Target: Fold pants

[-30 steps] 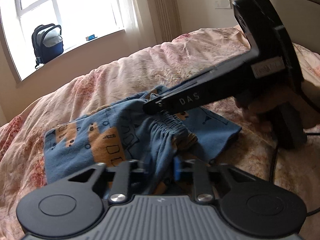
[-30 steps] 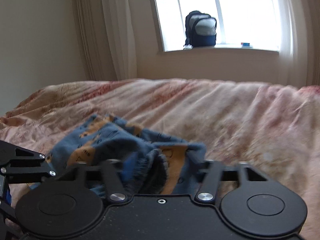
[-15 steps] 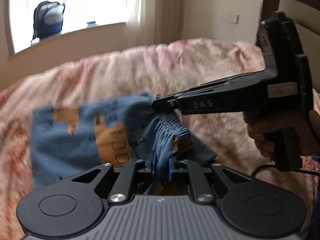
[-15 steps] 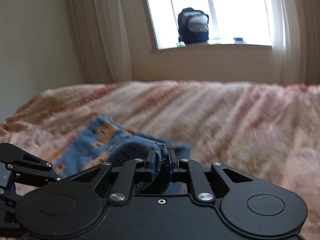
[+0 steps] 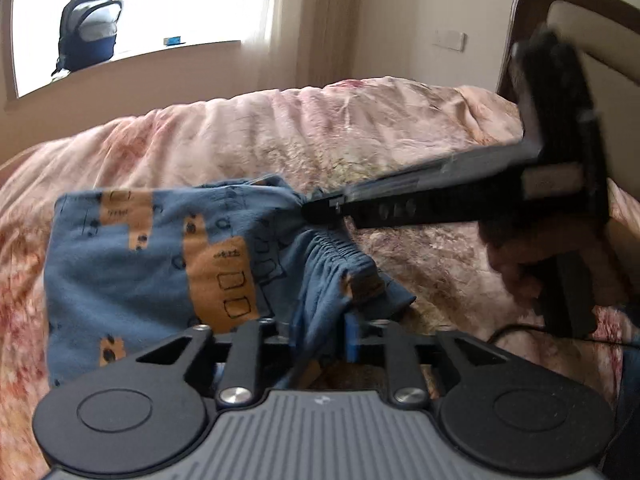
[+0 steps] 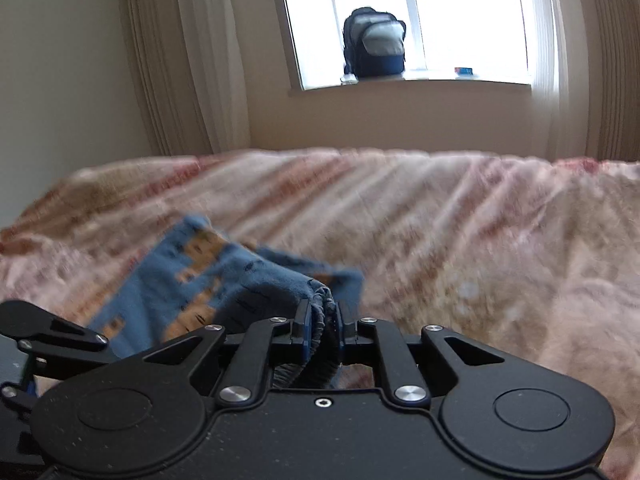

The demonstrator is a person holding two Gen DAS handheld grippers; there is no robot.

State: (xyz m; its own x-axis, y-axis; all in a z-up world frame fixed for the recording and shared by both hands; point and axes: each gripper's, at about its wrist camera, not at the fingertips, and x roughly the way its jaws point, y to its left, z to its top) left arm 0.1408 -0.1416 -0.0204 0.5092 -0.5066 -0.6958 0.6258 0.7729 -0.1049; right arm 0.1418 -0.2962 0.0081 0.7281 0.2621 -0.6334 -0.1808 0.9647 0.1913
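Note:
The blue pants (image 5: 160,256) with orange patches hang lifted over the pink floral bed, and they also show in the right wrist view (image 6: 208,280). My left gripper (image 5: 320,338) is shut on the gathered elastic waistband (image 5: 340,252). My right gripper (image 6: 320,330) is shut on another part of the waistband; in the left wrist view it (image 5: 320,212) reaches in from the right and pinches the cloth's upper edge. The legs trail down to the left onto the bed.
The pink floral duvet (image 5: 360,128) covers the whole bed. A wooden headboard (image 5: 520,40) stands at the right. A dark backpack (image 6: 374,44) sits on the windowsill beyond the bed, with curtains either side. A black cable (image 5: 520,330) lies by the right hand.
Both grippers closed on the waistband and lifted it. The pants have risen off the bed and spread out more to the left.

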